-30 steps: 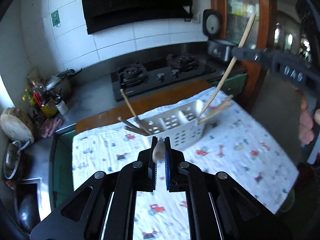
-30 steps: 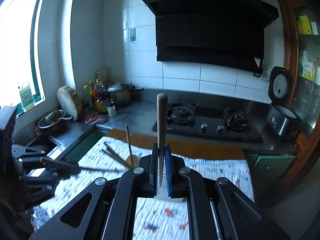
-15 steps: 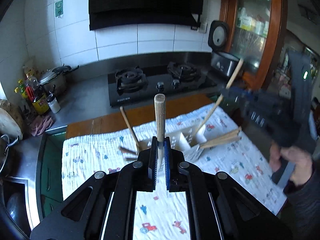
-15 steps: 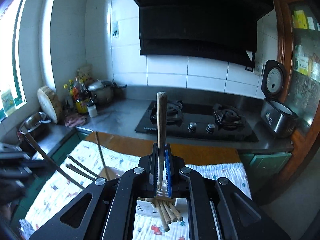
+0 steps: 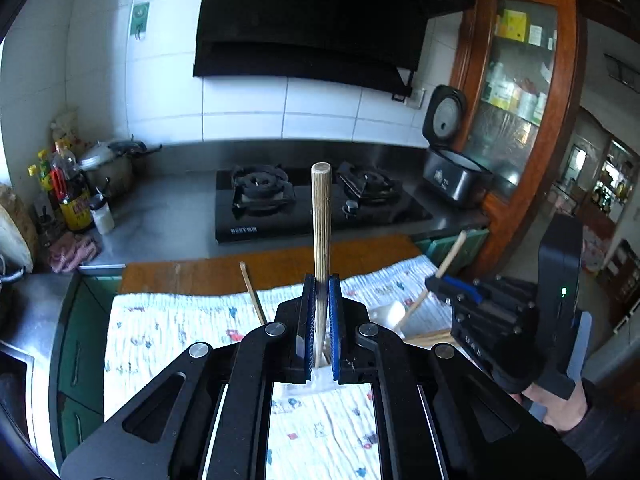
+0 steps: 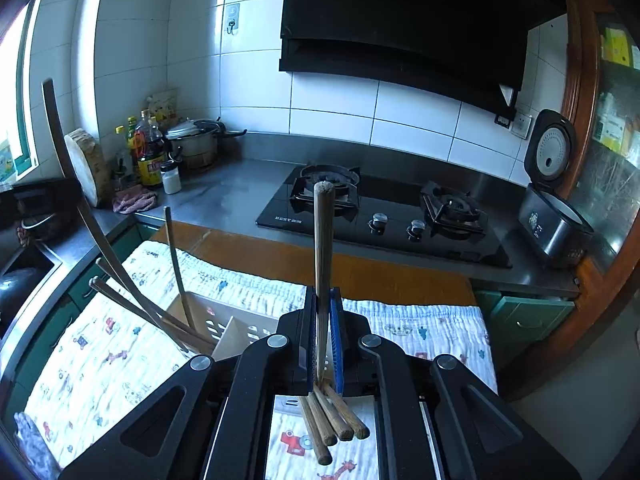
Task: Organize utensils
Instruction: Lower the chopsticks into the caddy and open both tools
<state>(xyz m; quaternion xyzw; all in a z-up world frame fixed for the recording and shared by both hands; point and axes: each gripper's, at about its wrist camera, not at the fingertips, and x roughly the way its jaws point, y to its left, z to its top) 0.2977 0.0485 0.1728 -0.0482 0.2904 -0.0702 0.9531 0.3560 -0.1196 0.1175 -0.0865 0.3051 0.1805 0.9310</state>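
Each tool (image 5: pixel 320 320) (image 6: pixel 325 340) is clamped on a chopstick (image 5: pixel 321 240) (image 6: pixel 322 264); the caddy (image 6: pixel 236 330) could be missed or tipped.

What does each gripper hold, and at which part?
Each holds one chopstick near its thin lower end, thick end up: the left gripper a chopstick, the right gripper another chopstick.

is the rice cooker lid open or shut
Open. The rice cooker has its lid tipped up and back, showing the pale inner pot below.
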